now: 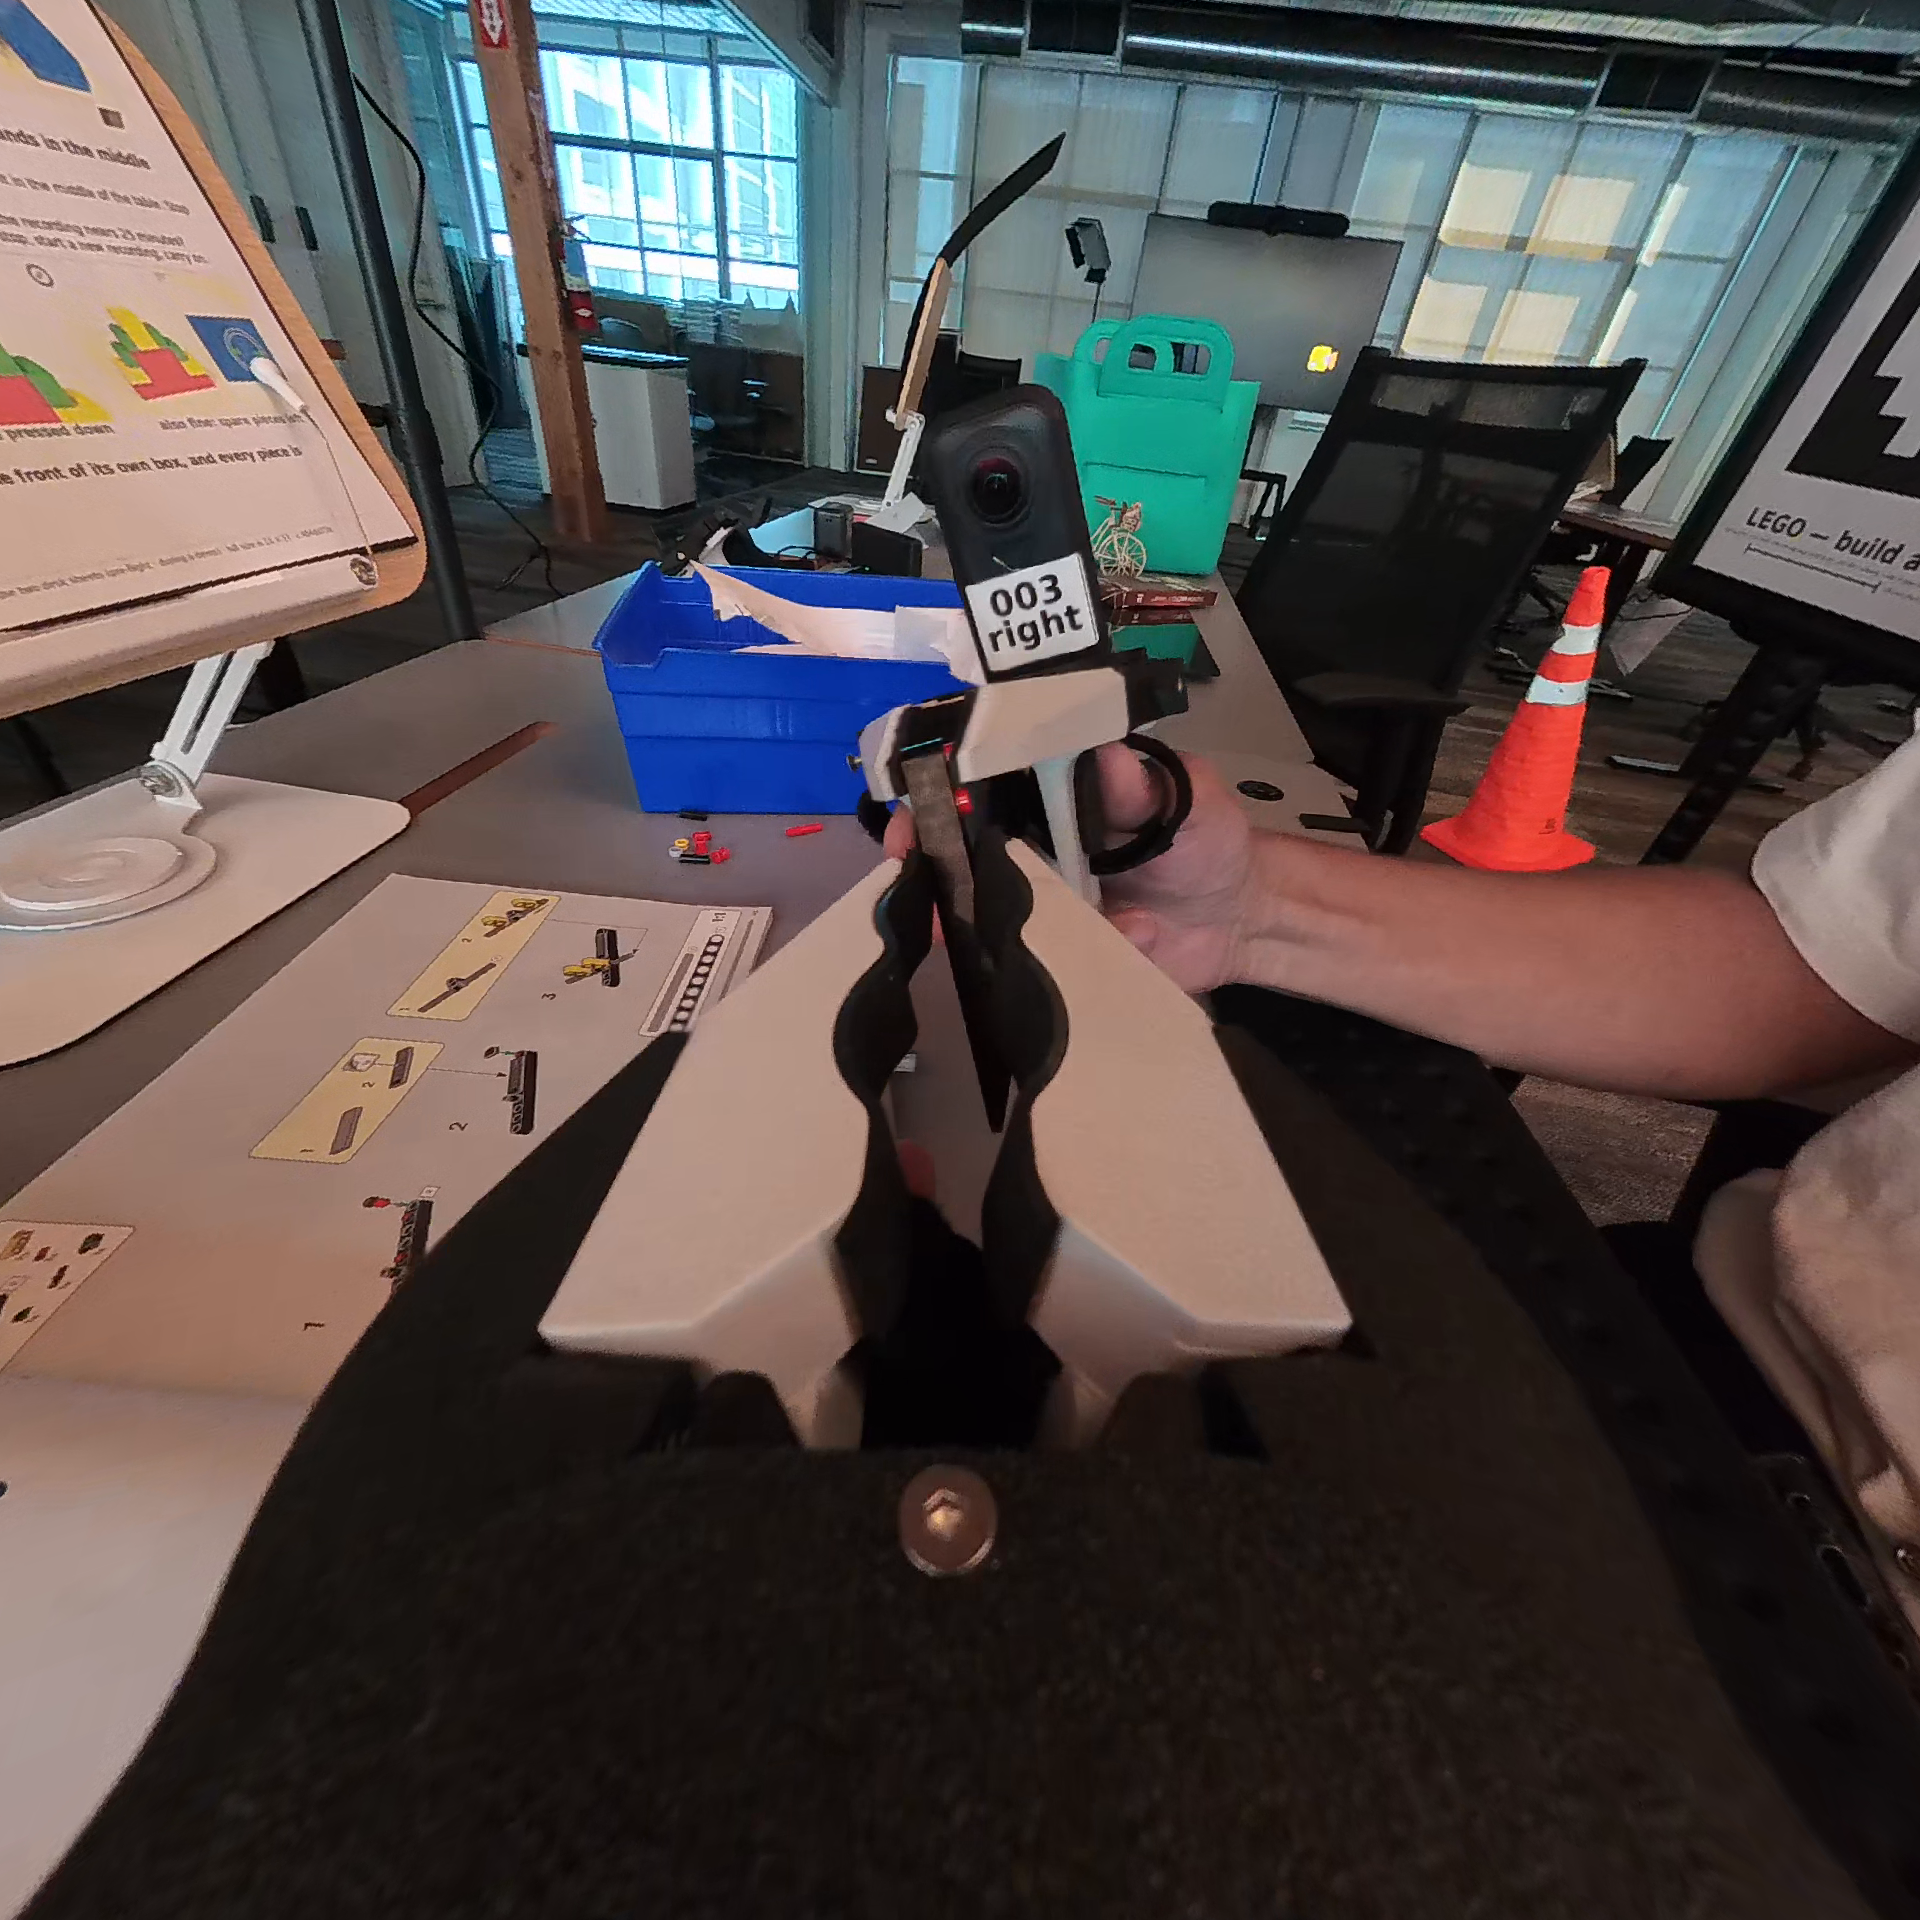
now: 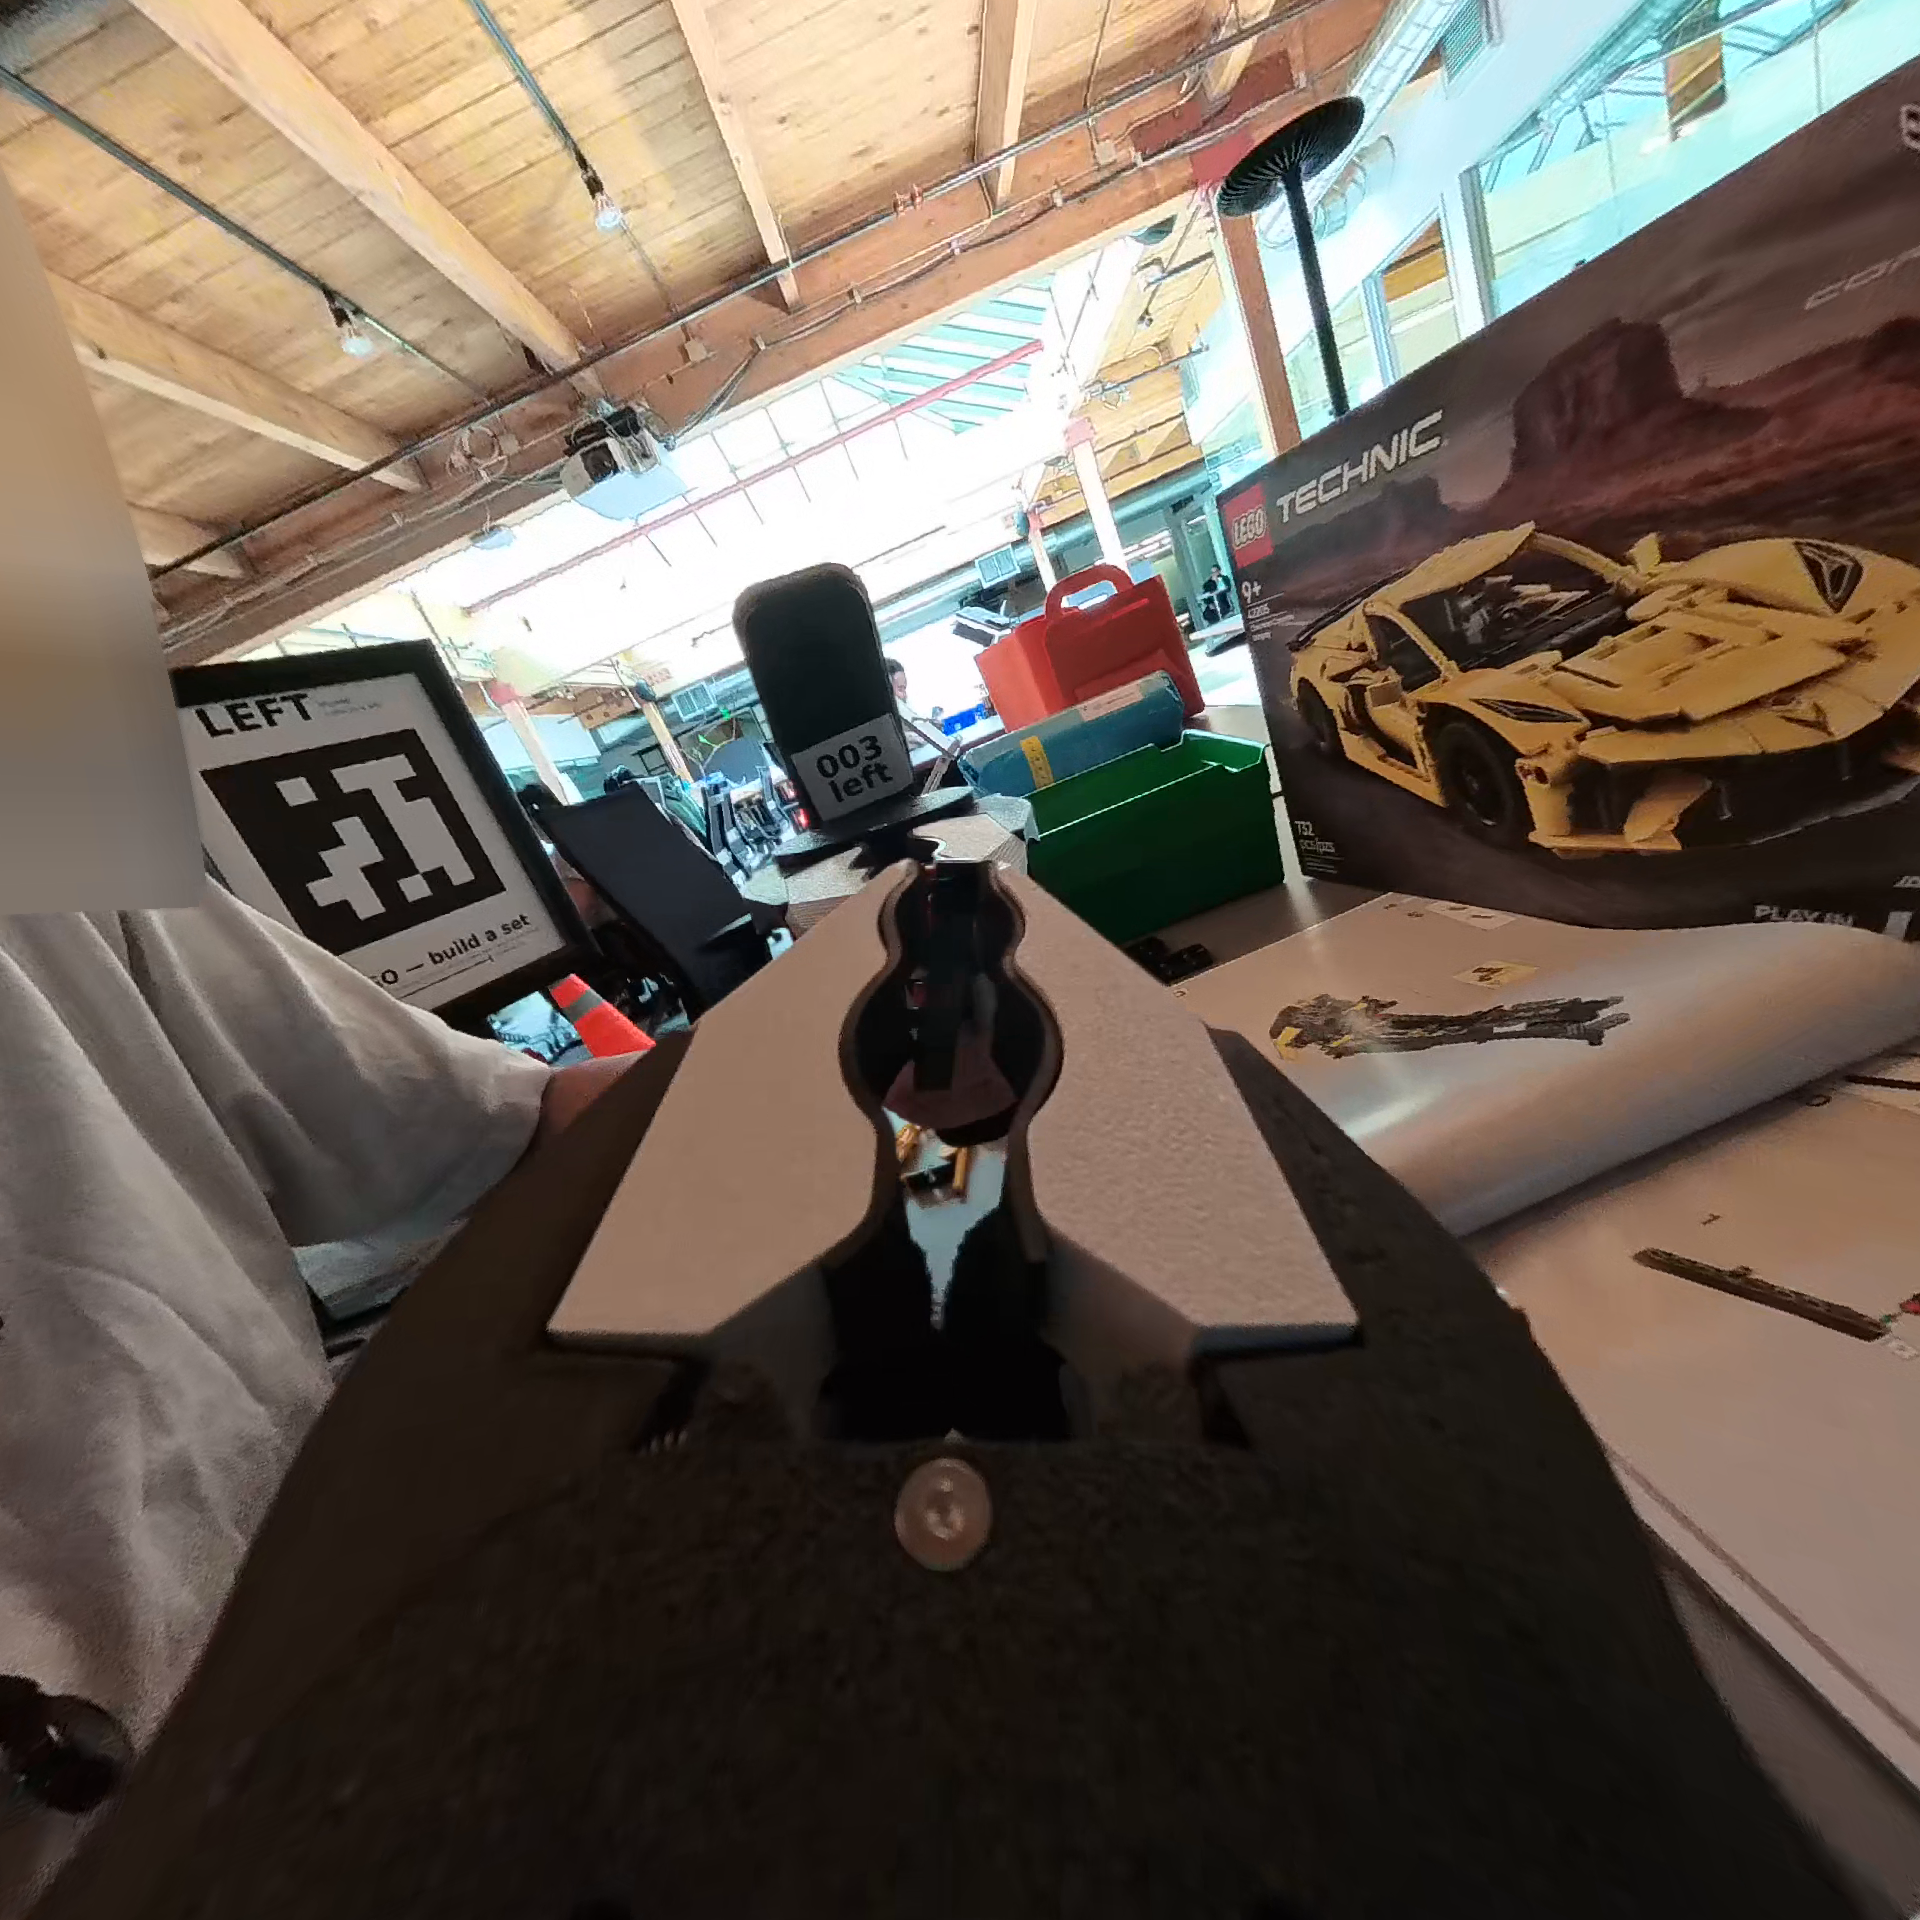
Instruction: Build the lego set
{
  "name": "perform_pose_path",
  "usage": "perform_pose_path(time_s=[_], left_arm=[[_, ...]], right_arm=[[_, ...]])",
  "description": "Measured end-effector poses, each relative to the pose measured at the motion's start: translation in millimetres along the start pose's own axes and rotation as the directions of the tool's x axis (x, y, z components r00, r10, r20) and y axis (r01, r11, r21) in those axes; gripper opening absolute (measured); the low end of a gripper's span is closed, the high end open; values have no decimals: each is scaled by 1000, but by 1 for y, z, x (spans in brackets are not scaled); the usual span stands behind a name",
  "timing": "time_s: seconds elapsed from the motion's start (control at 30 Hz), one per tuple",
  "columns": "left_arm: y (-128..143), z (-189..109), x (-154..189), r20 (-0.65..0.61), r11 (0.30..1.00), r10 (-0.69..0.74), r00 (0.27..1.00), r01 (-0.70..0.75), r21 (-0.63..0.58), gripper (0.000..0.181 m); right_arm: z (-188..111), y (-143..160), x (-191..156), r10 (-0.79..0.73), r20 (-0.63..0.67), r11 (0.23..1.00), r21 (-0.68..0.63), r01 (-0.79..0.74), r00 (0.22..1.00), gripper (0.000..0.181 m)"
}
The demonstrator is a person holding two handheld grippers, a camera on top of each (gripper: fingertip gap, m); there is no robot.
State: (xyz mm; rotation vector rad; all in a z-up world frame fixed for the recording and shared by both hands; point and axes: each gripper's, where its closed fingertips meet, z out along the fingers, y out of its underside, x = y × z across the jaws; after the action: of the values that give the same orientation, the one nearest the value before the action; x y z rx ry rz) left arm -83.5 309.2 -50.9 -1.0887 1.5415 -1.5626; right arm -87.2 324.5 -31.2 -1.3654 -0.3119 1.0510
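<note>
My left gripper (image 1: 951, 914) is nearly closed, its fingers pinching a long black beam (image 1: 961, 935) lengthwise. My right gripper (image 2: 951, 914) meets it tip to tip, jaws almost shut on the same beam above the instruction booklet (image 1: 416, 1039). Loose pieces (image 1: 701, 847) lie near the blue bin (image 1: 727, 717).

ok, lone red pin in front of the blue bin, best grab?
Pinch the red pin across its middle, straight down from above: it lies flat on the table, clear of the other loose pieces, both long sides free.
</note>
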Motion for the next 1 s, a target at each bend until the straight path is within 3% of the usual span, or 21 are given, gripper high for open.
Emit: perform_pose_path(time_s=[0.17,0.23,0.37,0.5,0.57,0.73,0.87,0.93,1.0], left_arm=[[-1,-1,-7,36,1000,-5,999,5,-8,7],[-5,-8,-18,103,999,31,994,-32,5,7],[-3,-25,-46,308,962,272,912,-254,-98,16],[21,-10,-44,314,876,473,823,-401,-268,33],[24,-3,-43,336,845,529,779,-446,-296,39],[32,9,-30,288,847,520,804,-442,-295,37],[32,12,-37,351,870,480,804,-388,-304,40],[31,12,-40,379,877,472,796,-380,-294,32],[22,7,-44,432,866,499,751,-419,-273,9]], right_arm=[[1,0,8,111,8,993,35,-111,994,8],[0,-4,18,151,-25,985,87,-148,988,8],[-17,-16,43,310,-63,931,223,-289,949,8],[-26,-19,54,340,-112,914,272,-300,934,8],[-26,-19,53,333,-126,919,268,-291,935,8],[-28,-24,46,279,-155,935,270,-231,948,9],[-24,-22,44,241,-179,949,247,-193,954,9],[-20,-18,42,226,-185,957,223,-183,956,8],[-20,-18,42,212,-190,961,220,-168,959,9]])
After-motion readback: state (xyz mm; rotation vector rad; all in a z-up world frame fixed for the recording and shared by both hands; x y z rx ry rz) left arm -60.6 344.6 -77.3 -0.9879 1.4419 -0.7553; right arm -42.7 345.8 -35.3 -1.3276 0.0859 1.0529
